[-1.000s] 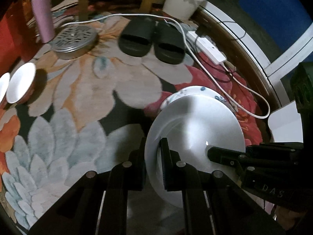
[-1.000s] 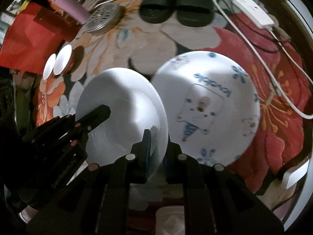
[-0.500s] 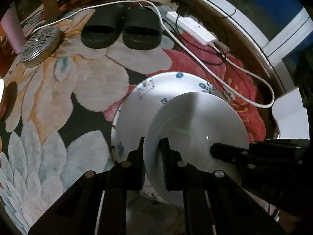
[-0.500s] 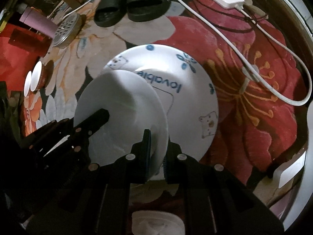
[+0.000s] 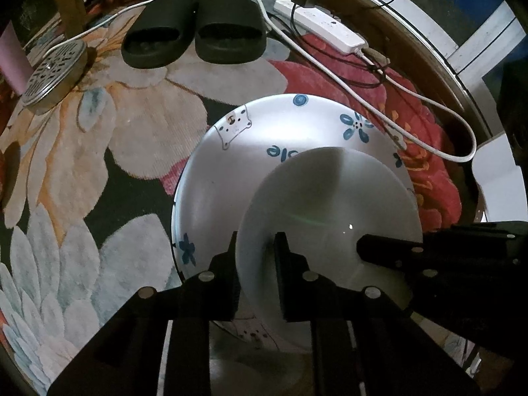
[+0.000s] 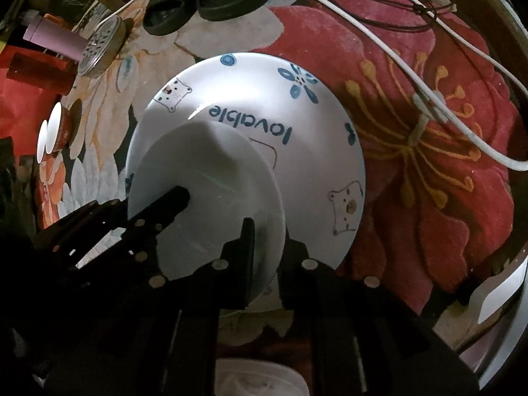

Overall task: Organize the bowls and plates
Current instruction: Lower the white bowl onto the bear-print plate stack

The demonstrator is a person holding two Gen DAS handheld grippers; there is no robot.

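Note:
A plain white plate (image 5: 330, 211) is held by both grippers, just above a larger patterned plate (image 5: 250, 165) with blue flowers and the word "lovable" that lies on the floral rug. My left gripper (image 5: 255, 257) is shut on the plain plate's near rim. My right gripper (image 6: 264, 241) is shut on the same plate (image 6: 211, 191) at its right rim, over the patterned plate (image 6: 297, 125). Two small bowls (image 6: 54, 128) stand on edge at the far left in the right wrist view.
Black slippers (image 5: 194, 29) lie at the far side of the rug. A round metal strainer (image 5: 54, 72) and a pink tumbler (image 6: 54, 38) are at the far left. A white power strip (image 5: 320, 24) and cable (image 5: 429, 105) run along the right. A white container (image 6: 260, 378) sits below my right gripper.
Both grippers carried the plain white plate forward and right, from beside the patterned plate to over it. The small bowls have left the left wrist view.

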